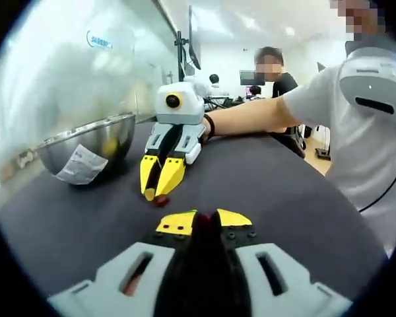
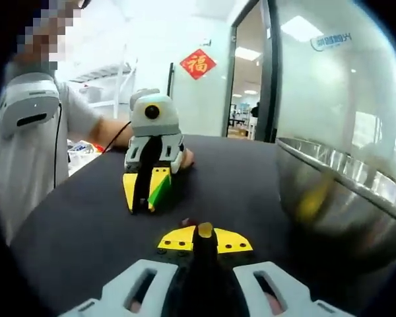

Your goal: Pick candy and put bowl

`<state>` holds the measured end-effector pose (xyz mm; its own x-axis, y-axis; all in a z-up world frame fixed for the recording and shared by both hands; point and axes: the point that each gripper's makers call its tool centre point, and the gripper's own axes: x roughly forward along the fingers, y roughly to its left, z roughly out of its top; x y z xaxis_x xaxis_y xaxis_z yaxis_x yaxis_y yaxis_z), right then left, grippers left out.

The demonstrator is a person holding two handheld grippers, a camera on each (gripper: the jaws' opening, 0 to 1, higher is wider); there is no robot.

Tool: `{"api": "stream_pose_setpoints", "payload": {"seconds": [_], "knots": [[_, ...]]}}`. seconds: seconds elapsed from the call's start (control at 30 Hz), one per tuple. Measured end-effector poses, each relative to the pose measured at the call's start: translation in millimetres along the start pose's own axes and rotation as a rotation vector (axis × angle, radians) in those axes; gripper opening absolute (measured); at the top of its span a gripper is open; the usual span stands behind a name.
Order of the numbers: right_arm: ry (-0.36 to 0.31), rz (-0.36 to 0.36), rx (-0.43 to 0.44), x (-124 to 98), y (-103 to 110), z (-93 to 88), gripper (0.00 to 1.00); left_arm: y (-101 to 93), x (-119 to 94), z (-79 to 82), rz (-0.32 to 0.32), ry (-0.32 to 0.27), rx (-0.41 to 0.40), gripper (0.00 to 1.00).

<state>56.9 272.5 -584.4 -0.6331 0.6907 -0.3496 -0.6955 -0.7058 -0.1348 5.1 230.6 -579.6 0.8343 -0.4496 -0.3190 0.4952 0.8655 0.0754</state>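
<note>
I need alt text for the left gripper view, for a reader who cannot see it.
On a dark table, the right claw points its shut yellow tips down beside a small red candy. The left claw is closed in the foreground, and a steel bowl with a paper label sits at the left.

Both cameras sit low over the dark table (image 1: pixel 284 191), facing each other from close by, so the left gripper view looks along its own jaws at the right gripper (image 1: pixel 160 193) (steel bowl (image 1: pixel 92 142) at its left), while the right gripper view meets the left gripper (image 2: pixel 145 206).
</note>
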Motion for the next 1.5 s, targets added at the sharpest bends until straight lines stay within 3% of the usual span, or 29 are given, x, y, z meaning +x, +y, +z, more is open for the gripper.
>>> {"api": "stream_pose_setpoints", "payload": {"seconds": [0.17, 0.27, 0.37, 0.43, 0.53, 0.63, 0.77, 0.93, 1.0, 1.13, 1.23, 1.37, 1.5], "knots": [[-0.024, 0.001, 0.016, -3.2, -0.7, 1.3, 0.04, 0.3, -0.7, 0.2, 0.005, -0.006, 0.003, 0.04], [-0.046, -0.009, 0.0, -8.8, 0.8, 5.3, 0.04, 7.6, -4.1, 3.2, 0.04, -0.017, 0.019, 0.04], [-0.079, -0.019, 0.01, -18.2, 2.5, 12.5, 0.04, 22.4, -14.3, 26.3, 0.064, -0.138, -0.078, 0.04], [-0.106, -0.021, 0.02, -29.4, 6.0, 17.6, 0.04, 43.9, -25.4, 42.1, 0.12, -0.206, -0.105, 0.04], [-0.121, -0.04, 0.017, -42.6, 7.4, 21.4, 0.04, 71.4, -34.1, 60.2, 0.194, -0.209, -0.049, 0.03], [-0.158, -0.066, 0.018, -54.5, 6.0, 29.0, 0.04, 92.1, -33.4, 82.8, 0.225, -0.208, 0.015, 0.03], [-0.209, -0.106, 0.004, -69.2, -0.1, 41.3, 0.04, 119.3, -26.1, 108.3, 0.262, -0.245, 0.029, 0.03], [-0.251, -0.141, 0.025, -80.4, -12.4, 43.2, 0.04, 153.5, -15.2, 118.0, 0.326, -0.257, 0.015, 0.03], [-0.249, -0.144, 0.039, -80.5, -15.1, 38.9, 0.04, 165.7, -9.2, 113.0, 0.35, -0.227, 0.031, 0.03], [-0.233, -0.14, 0.04, -76.9, -16.0, 34.3, 0.04, 167.6, 0.4, 109.9, 0.349, -0.22, 0.02, 0.05], [-0.235, -0.131, 0.032, -75.4, -13.6, 35.7, 0.04, 164.6, 4.8, 108.8, 0.336, -0.216, 0.02, 0.13], [-0.238, -0.132, 0.03, -76.2, -14.5, 36.3, 0.04, 163.6, 6.8, 106.7, 0.33, -0.205, 0.027, 0.13], [-0.237, -0.147, 0.03, -79.0, -17.2, 35.7, 0.04, 148.8, -0.9, 114.1, 0.297, -0.24, 0.005, 0.13]]}}
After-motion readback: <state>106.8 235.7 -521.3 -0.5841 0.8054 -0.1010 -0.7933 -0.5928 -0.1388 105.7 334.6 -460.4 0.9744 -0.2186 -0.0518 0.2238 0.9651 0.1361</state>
